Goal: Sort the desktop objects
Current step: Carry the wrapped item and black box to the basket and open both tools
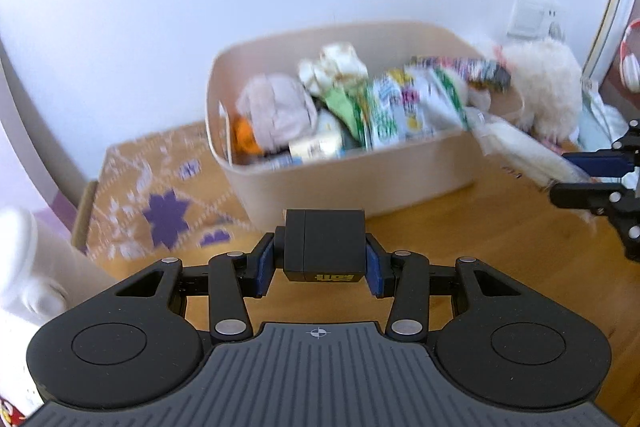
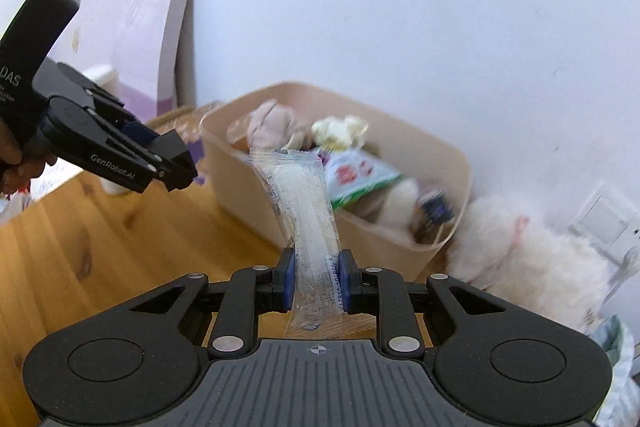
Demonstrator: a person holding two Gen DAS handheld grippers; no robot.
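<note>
Wooden worktop (image 2: 100, 247) runs to a beige bin (image 2: 440, 163) just ahead of both claws, the left claw (image 1: 325, 263) clamping a black box (image 1: 325, 245), the right claw (image 2: 317, 281) pinching a clear packet (image 2: 304, 211), seemingly for dropping in.

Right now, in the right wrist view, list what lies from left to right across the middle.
Left tool holding a black box → clear packet held by the right tool → beige bin → white fluffy toy → wall socket.
</note>
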